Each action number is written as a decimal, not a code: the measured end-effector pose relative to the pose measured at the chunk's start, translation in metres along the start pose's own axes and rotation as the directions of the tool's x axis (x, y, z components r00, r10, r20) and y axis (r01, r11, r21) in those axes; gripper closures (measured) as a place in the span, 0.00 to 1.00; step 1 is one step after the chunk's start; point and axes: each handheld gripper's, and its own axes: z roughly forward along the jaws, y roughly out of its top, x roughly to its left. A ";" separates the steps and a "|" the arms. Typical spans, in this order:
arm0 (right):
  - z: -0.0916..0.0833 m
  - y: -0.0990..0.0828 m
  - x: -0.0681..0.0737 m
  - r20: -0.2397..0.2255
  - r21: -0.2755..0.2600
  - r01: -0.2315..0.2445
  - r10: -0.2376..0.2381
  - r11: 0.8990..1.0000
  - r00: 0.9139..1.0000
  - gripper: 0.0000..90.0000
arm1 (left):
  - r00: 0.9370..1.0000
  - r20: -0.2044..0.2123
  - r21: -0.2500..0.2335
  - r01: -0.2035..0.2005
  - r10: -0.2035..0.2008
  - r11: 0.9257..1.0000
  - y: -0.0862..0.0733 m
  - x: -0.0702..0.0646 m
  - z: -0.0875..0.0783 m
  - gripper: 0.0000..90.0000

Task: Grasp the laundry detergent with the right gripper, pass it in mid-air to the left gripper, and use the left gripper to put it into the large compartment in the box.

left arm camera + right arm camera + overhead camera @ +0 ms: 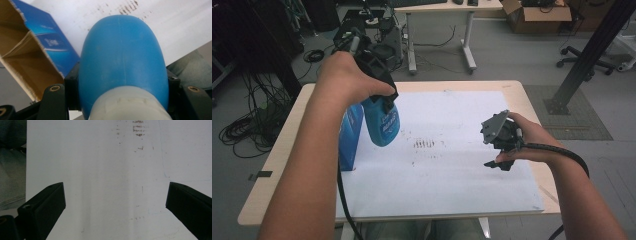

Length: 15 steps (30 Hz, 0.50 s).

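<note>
The blue bottle (382, 125) was out of its torn-open blue box (349, 136), which stood just left of it on the white board (462, 180) — setting it down looked left to do. The left gripper (384, 102) clamped the bottle near its white cap; the right gripper (498, 164) hung wide open, empty

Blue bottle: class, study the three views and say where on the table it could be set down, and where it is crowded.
Free: the white sheet between the blue box and the open right gripper, past the brown marks. Crowded: the left edge, where the left gripper holds the blue bottle beside the box.
</note>
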 end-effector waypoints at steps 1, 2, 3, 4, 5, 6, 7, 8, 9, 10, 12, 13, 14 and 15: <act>0.000 0.000 -0.001 0.002 -0.003 0.005 -0.005 1.000 1.000 0.03 | 1.000 -0.003 0.002 0.007 -0.007 1.000 -0.001 0.004 -0.003 0.42; 0.000 0.000 -0.001 0.003 -0.003 0.004 -0.004 1.000 1.000 0.03 | 1.000 -0.006 -0.001 0.022 -0.022 1.000 -0.002 0.007 -0.006 0.42; 0.000 0.000 -0.001 -0.001 -0.003 0.004 -0.004 1.000 1.000 0.03 | 0.999 -0.009 -0.001 0.033 -0.033 0.999 -0.003 0.010 -0.009 0.42; 0.000 -0.001 -0.001 -0.001 -0.002 0.004 -0.004 1.000 1.000 0.03 | 0.999 -0.014 -0.002 0.041 -0.041 0.999 -0.004 0.013 -0.012 0.42; 0.000 -0.001 -0.001 -0.001 0.000 0.004 -0.004 1.000 1.000 0.03 | 0.999 -0.017 -0.002 0.049 -0.049 0.999 -0.005 0.017 -0.015 0.42; -0.001 -0.001 -0.002 -0.001 0.000 0.004 -0.004 1.000 1.000 0.03 | 0.998 -0.020 0.000 0.059 -0.059 0.998 -0.006 0.020 -0.017 0.42; -0.001 -0.001 -0.002 -0.002 0.001 0.002 -0.002 1.000 1.000 0.03 | 0.998 -0.020 -0.002 0.066 -0.066 0.998 -0.007 0.023 -0.018 0.42; -0.001 -0.001 -0.002 -0.002 0.000 0.003 -0.003 1.000 1.000 0.03 | 0.997 -0.018 -0.006 0.081 -0.082 0.997 -0.009 0.026 -0.021 0.42; -0.001 -0.001 -0.003 -0.001 0.003 0.003 -0.003 1.000 1.000 0.03 | 0.995 -0.020 -0.005 0.093 -0.093 0.996 -0.010 0.030 -0.023 0.42; -0.001 0.000 -0.003 -0.003 0.004 0.001 -0.001 1.000 1.000 0.03 | 0.994 -0.020 -0.012 0.107 -0.107 0.994 -0.011 0.033 -0.026 0.42; -0.002 0.000 -0.004 -0.005 0.009 0.003 -0.003 1.000 1.000 0.03 | 0.992 -0.021 -0.012 0.126 -0.126 0.992 -0.014 0.040 -0.030 0.42; -0.002 0.000 -0.004 -0.006 0.012 0.002 -0.002 1.000 1.000 0.03 | 0.990 -0.022 -0.016 0.138 -0.138 0.990 -0.016 0.043 -0.032 0.42; -0.002 0.000 -0.005 -0.007 0.014 0.004 -0.004 1.000 1.000 0.03 | 0.989 -0.024 -0.017 0.145 -0.145 0.989 -0.017 0.047 -0.034 0.42; -0.002 0.000 -0.006 -0.009 0.015 0.001 -0.001 1.000 1.000 0.03 | 0.988 -0.026 -0.013 0.154 -0.155 0.988 -0.018 0.051 -0.036 0.42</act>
